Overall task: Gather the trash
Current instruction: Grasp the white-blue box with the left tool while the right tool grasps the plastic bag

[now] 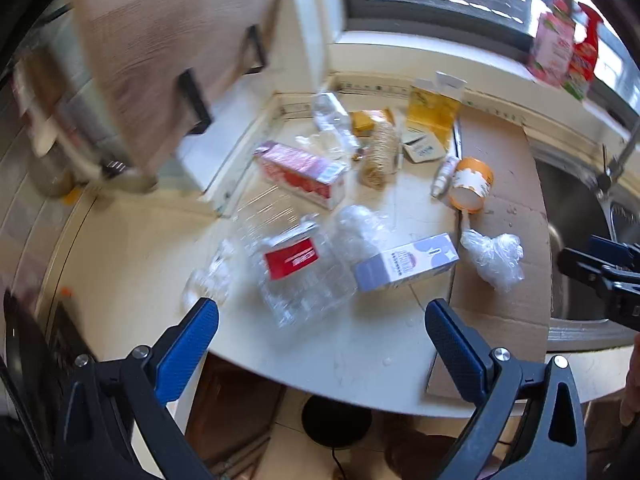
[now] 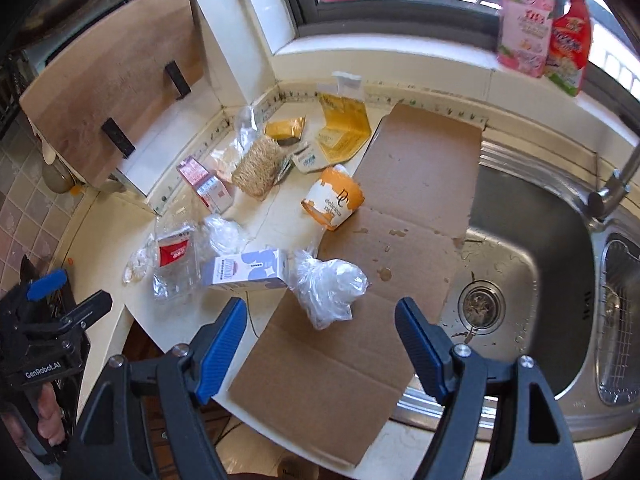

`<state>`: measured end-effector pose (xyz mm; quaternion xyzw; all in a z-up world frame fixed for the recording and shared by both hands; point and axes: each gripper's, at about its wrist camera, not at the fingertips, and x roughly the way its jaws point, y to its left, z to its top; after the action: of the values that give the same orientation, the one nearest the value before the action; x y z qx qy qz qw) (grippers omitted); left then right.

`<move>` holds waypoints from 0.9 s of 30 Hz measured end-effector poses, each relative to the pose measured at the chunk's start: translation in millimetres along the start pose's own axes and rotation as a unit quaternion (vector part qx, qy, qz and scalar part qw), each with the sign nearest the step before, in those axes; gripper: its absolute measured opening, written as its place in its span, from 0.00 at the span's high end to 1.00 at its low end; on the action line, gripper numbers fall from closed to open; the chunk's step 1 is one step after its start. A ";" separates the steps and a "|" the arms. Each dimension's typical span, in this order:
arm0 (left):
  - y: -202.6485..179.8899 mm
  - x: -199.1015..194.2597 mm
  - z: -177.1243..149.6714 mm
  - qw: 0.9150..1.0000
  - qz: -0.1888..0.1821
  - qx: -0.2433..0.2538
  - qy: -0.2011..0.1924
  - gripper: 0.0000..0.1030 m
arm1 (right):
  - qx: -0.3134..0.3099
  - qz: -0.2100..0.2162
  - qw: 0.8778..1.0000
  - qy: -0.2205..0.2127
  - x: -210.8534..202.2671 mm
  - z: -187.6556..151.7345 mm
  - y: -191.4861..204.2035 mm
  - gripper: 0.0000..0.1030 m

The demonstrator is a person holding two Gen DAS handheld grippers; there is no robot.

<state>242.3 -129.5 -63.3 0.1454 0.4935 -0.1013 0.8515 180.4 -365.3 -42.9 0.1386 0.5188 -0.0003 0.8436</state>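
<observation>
Left wrist view: the left gripper [image 1: 322, 308] is held wide open and empty above the counter edge, a crushed clear bottle [image 1: 298, 268] just ahead.

Right wrist view: the right gripper [image 2: 320, 316] is likewise spread and empty, a crumpled plastic bag [image 2: 328, 284] on the cardboard sheet [image 2: 320, 380] between its fingers. Collection is judged not yet begun; descent and closure are required.

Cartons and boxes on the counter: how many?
3, maybe more hidden: purple-white carton nearest, beside the crumpled plastic; pink-red box toward the wall; yellow carton at the back.
</observation>
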 end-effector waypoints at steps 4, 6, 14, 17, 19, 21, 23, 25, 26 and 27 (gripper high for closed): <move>-23.7 30.7 12.6 0.997 -0.016 0.069 0.011 0.01 | -0.011 0.003 1.000 0.025 37.5 0.8 -1.4 0.25; -33.0 45.9 16.7 0.994 -0.039 0.095 0.024 0.05 | -0.018 -0.004 0.999 0.032 54.7 0.9 -1.1 0.25; -53.9 86.8 31.5 0.979 -0.133 0.132 0.081 0.36 | -0.036 -0.007 0.998 0.056 93.9 -0.1 -4.3 0.51; -61.8 96.1 35.2 0.974 -0.140 0.150 0.093 0.49 | -0.024 0.011 0.998 0.053 95.1 0.5 -10.5 0.63; -70.5 101.6 38.3 0.970 -0.143 0.170 0.103 0.56 | -0.006 0.030 0.998 0.050 91.6 1.4 -15.9 0.71; -76.3 107.0 40.3 0.965 -0.149 0.186 0.115 0.58 | 0.013 0.045 0.998 0.052 88.2 1.6 -23.3 0.74; -84.7 114.2 42.8 0.959 -0.149 0.205 0.128 0.58 | 0.023 0.050 0.997 0.053 84.0 0.0 -28.7 0.75; -91.1 120.9 44.5 0.954 -0.149 0.220 0.141 0.58 | 0.027 0.053 0.997 0.055 79.6 -2.9 -33.9 0.75; -94.0 124.0 44.9 0.951 -0.149 0.227 0.147 0.58 | 0.030 0.056 0.996 0.056 77.4 -4.7 -36.7 0.75; -98.9 127.8 44.7 0.947 -0.149 0.239 0.156 0.58 | 0.032 0.059 0.996 0.057 75.7 -6.4 -38.8 0.75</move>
<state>310.2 -241.4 -168.1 0.2829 0.5974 -0.3181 0.6796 204.2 -390.3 -121.0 0.1956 0.5566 0.0407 0.8064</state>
